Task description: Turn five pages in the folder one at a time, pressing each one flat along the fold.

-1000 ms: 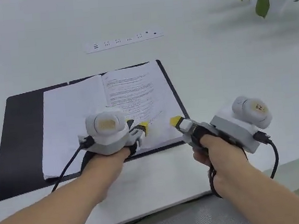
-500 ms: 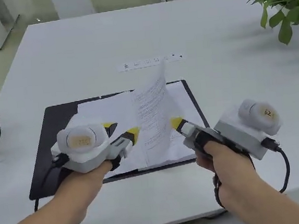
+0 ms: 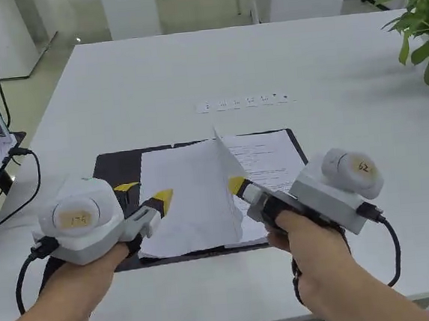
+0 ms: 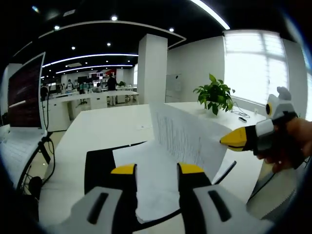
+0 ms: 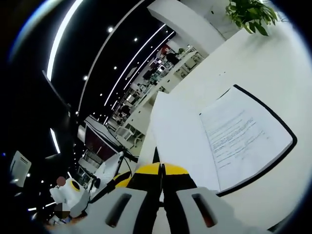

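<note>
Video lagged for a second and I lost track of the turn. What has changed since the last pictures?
The right gripper, shut on the page, has lifted it off the right-hand sheet and swung it leftward; it stands tilted, not yet laid down. The left gripper has drawn away leftward, jaws open. The folder lies unmoved on the table.

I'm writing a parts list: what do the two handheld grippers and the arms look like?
The left tongs and right tongs have yellow tips on pale grey housings, each with a rounded cream dome bearing orange digits. A black cable trails from each. The forearms are unsleeved.
</note>
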